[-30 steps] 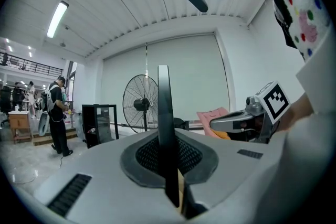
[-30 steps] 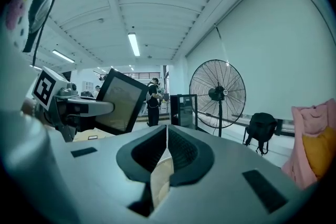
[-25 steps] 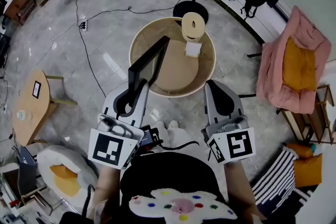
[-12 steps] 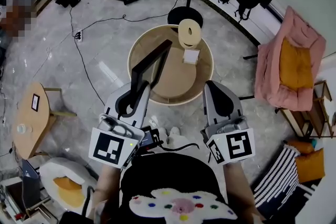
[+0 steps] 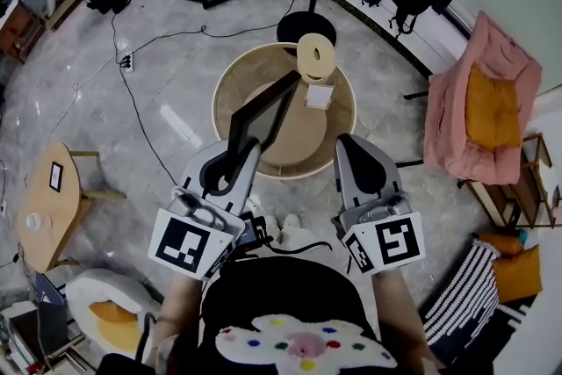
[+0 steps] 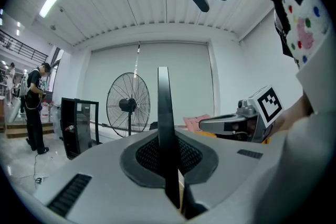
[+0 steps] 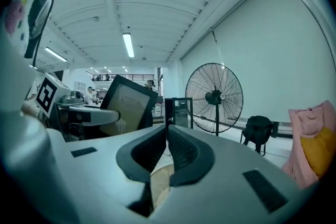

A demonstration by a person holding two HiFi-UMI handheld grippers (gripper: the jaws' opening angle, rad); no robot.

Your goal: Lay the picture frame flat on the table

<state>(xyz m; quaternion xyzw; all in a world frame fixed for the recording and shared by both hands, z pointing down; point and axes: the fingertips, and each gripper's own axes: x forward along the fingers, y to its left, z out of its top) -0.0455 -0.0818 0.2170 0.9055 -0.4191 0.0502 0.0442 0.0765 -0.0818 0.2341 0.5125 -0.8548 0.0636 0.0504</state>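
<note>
Left hand-held gripper (image 5: 239,155): jaws clamped on the picture frame (image 5: 263,111), pads on 1 thin edge only. In the left gripper view the frame (image 6: 163,113) runs edge-on and upright between them.

Right hand-held gripper (image 5: 349,152): jaws closed together with nothing in them, off to the side of the frame and giving it no support.

The frame is held up and tilted, seen against the near-left part of the round counter (image 5: 230,75). Cannot tell whether its lower edge touches the top.

The counter has a raised rim. On its far side sit 1 tape roll (image 5: 314,55) and 1 small white card (image 5: 319,95).

Risks, as I judge them:
- The 1-edge grip leaves most of the frame's weight out beyond the pads. Tipping it toward flat could make it swing or slide in the jaws and drop hard.
- Lowered too near, it may catch or rest on the rim and sit propped instead of flat.
- Laid too far forward, its top edge could land on the card or knock the roll.
</note>
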